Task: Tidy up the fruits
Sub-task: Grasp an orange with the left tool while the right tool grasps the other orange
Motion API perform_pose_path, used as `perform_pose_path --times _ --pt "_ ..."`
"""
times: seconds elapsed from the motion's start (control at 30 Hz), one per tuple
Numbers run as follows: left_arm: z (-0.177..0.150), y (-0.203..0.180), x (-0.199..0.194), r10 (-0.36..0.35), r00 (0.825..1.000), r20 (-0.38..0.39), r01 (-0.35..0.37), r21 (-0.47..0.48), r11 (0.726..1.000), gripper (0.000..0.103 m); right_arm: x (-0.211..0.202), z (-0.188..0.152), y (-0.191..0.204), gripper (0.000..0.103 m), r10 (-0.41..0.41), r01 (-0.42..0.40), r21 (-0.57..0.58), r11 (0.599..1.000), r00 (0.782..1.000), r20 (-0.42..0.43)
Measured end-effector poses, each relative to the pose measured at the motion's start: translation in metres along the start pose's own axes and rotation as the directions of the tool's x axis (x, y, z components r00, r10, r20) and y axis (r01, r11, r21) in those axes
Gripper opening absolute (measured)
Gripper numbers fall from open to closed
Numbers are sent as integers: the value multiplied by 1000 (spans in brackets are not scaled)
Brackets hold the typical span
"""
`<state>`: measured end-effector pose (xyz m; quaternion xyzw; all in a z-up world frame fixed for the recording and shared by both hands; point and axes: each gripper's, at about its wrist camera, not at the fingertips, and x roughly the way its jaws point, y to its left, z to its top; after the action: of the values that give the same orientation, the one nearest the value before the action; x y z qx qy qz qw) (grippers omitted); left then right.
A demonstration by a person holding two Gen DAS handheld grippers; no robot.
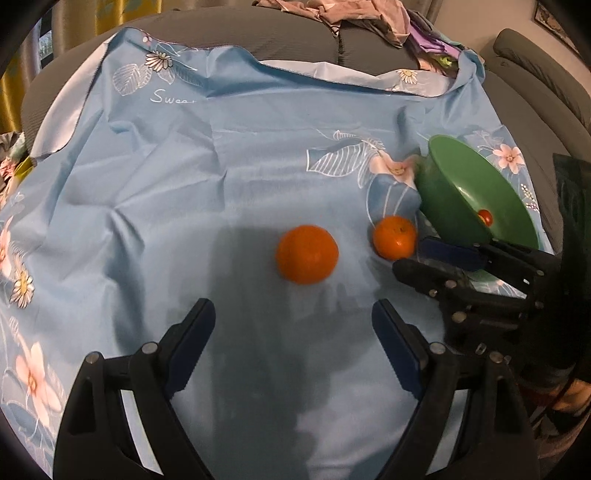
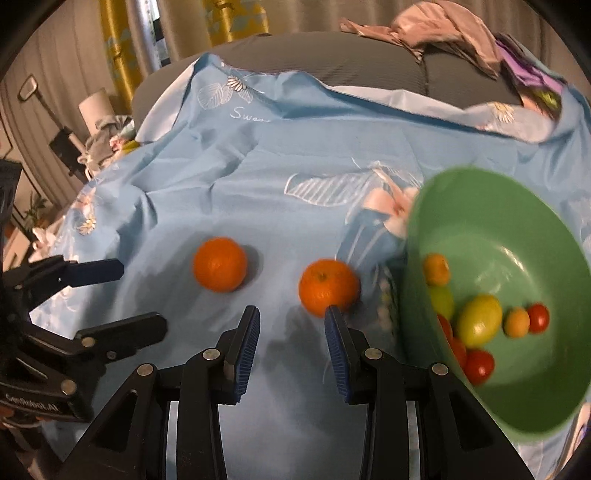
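Two oranges lie on the blue floral cloth. The left orange sits just ahead of my open, empty left gripper. The right orange lies beside the tilted green bowl. The bowl holds several small fruits: red tomatoes, a yellow-green fruit and small orange ones. My right gripper is open and empty, its right fingertip just before the right orange. It also shows in the left wrist view. The left gripper shows in the right wrist view.
The cloth covers a grey sofa. Crumpled clothes lie on the sofa back. Yellow curtains and a lamp stand at the far left.
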<state>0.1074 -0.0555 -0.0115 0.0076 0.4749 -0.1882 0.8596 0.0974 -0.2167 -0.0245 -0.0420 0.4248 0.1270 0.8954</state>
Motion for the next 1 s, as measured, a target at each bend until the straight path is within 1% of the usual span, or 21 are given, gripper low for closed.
perform_pose_path --times 0.03,0.1,0.17,0.23,0.3,0.37,0.43,0.47,0.57,0.67,0.73,0.77,0.8,0.83,0.9,0.93,1.0 --pt "3 1 4 1 1000 1 -1 3 1000 87 3 3 3 36 -25 25 -20 999 1000 6" --pt "7 3 10 16 1000 1 -16 8 1000 87 9 7 5 36 -49 50 -35 998 999 8" --pt "11 7 16 14 1000 -4 -14 1 1000 87 12 12 4 36 -80 81 -54 995 997 24" --pt "13 8 20 4 1000 -11 -4 4 1000 87 15 16 3 36 -100 101 -71 992 995 17" --pt "13 8 23 -16 1000 -11 16 13 1000 87 19 19 7 39 -136 134 -124 983 991 -10" --pt "14 8 26 -42 999 -9 42 11 999 87 19 20 6 40 -133 128 -156 979 991 -24" --pt "15 7 29 -64 998 -10 64 9 998 87 18 21 2 40 -102 97 -164 982 994 -23" --pt "16 7 31 -66 998 -10 66 10 998 87 19 21 3 40 -107 102 -172 980 994 -23" --pt "22 6 39 -62 998 -16 62 6 998 87 25 22 7 41 -170 159 -244 957 985 -24" --pt "25 7 44 -84 996 -21 84 8 996 85 28 23 8 44 -177 162 -286 945 984 -28" --pt "25 5 48 -76 997 -32 77 23 997 85 33 23 10 48 -203 177 -328 928 978 -46" --pt "25 3 51 -76 996 -39 77 30 997 82 36 22 11 49 -220 189 -343 920 974 -55" --pt "25 4 53 -83 996 -41 84 24 996 80 38 22 13 49 -234 201 -360 911 971 -51" --pt "25 5 53 -85 996 -39 86 17 996 75 38 22 13 49 -239 209 -361 909 970 -38" --pt "26 6 54 -95 995 -36 95 10 995 70 37 22 10 49 -222 199 -341 919 975 -28" --pt "26 5 55 -86 996 -33 87 18 996 66 37 22 9 49 -217 196 -339 920 976 -26" --pt "26 2 55 -72 997 -30 73 43 996 64 38 21 10 49 -221 198 -348 916 975 -26"
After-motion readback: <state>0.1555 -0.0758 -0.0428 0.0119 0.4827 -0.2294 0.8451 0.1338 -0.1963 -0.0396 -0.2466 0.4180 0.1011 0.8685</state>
